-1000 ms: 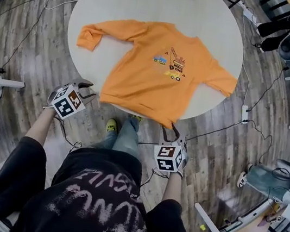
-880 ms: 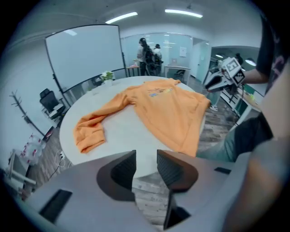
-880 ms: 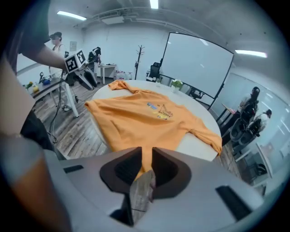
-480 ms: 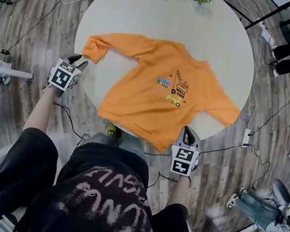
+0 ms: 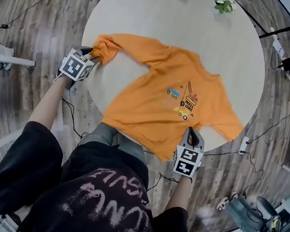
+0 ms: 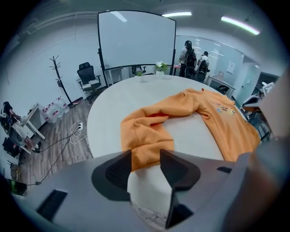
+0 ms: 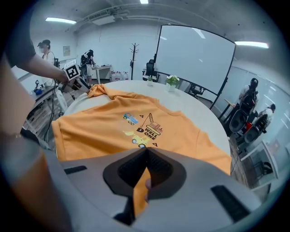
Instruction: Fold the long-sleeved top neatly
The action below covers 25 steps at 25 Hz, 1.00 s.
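Orange top [image 5: 170,97] lies print-up on round table [image 5: 151,14], hem [image 5: 146,140] over near edge. L arm reaches fwd. left gripper [image 5: 91,54], off-table 1 s ago, is at bunched sleeve cuff [image 5: 103,49], jaws just opening, cuff btw tips, unpinched. Right gripper [image 5: 194,133], apart before, clamps hem.

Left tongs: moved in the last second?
Yes: left tongs went along the table rim from hem to cuff; jaws just opened wider, cuff between them.
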Tool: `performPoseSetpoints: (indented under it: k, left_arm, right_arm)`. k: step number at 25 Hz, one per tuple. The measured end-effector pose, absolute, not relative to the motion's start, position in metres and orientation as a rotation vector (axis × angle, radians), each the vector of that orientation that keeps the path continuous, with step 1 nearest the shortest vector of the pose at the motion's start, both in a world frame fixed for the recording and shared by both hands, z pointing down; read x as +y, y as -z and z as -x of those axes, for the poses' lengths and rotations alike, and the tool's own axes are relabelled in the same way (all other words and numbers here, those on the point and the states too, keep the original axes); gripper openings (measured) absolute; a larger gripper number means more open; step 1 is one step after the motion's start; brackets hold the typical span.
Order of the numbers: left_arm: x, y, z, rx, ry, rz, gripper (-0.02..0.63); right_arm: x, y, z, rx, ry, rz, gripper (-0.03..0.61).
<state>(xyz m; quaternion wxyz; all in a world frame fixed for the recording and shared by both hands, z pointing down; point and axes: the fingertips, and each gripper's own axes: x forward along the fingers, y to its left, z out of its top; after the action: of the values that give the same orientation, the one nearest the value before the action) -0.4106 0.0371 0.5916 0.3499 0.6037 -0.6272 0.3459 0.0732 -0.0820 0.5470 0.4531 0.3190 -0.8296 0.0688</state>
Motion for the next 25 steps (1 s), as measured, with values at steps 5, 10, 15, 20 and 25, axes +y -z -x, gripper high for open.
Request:
performPoseSetpoints:
  k: [5,10,15,20,25]
  left_arm:
    - [0.040,-0.610,0.412,-1.581,-0.948,-1.597,0.102]
    - [0.034,-0.598,0.421,-1.527,-1.029,-1.729,0.043]
    - [0.030,-0.577,0.456,-1.464,-1.456,-1.878,0.043]
    - [0.018,-0.549,0.497,-1.471,-1.726,-1.948,0.041]
    - [-0.007,-0.512,0.536,-1.652,-1.830,-2.012,0.041]
  right_arm:
    - [-0.071,-0.543,-0.053,-2.028,-0.190,-0.834,0.005]
    - [-0.056,-0.545,-0.038,-2.005,-0.231,-0.883,0.005]
    - [-0.048,-0.546,-0.019,-1.987,-0.224,-0.898,0.005]
    - [-0.045,-0.544,-0.006,-1.978,-0.224,-0.910,0.005]
    - [-0.047,-0.547,0.001,-1.959,-0.229,-0.921,0.005]
